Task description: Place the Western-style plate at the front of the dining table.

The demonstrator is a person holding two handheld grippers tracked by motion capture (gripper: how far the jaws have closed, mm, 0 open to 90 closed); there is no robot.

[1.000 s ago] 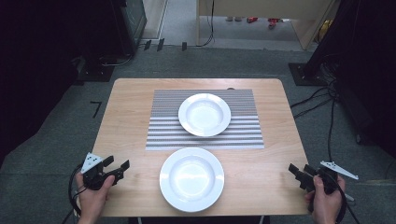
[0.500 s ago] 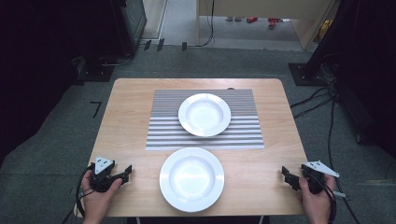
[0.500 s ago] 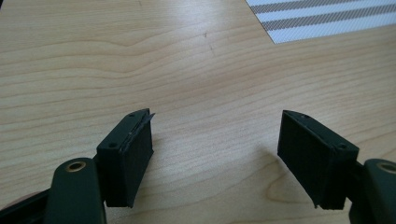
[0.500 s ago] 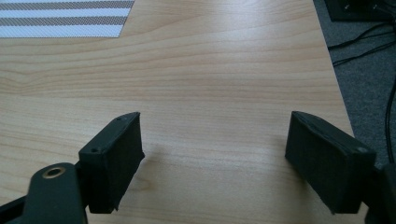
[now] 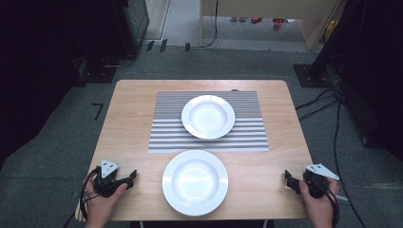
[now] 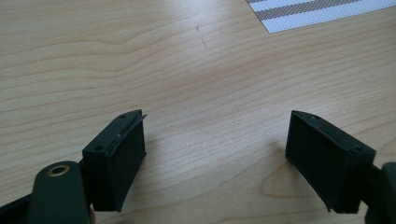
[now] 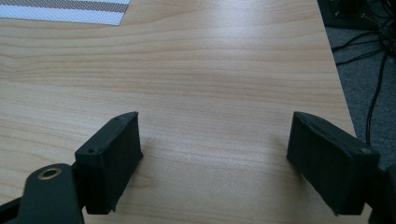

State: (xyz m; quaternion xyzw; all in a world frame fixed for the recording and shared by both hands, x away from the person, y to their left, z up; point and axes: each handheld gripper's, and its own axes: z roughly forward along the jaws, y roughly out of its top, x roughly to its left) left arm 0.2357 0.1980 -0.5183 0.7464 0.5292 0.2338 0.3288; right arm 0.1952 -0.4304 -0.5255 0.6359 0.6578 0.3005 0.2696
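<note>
- While both hands rest at the near corners of the wooden table (image 5: 128, 123), the left gripper (image 5: 127, 179) is held low with its jaws spread wide; they have just been opening, and only bare wood is seen between them in the left gripper view.
- The right gripper (image 5: 288, 178) is likewise held spread and empty near the table's right edge, its jaws having also just been widening; they are pointed in toward the middle, judged a ready stance from which either side can be reached.
- The near white plate (image 5: 195, 182) is seen lying flat on bare wood between the two grippers, well apart from each and touched by neither.
- The far white plate (image 5: 208, 116) is seen resting on the striped placemat (image 5: 166, 137), apparently as a set place.
- The near plate is judged the likely next thing to be taken, since it is flanked by both grippers.
</note>
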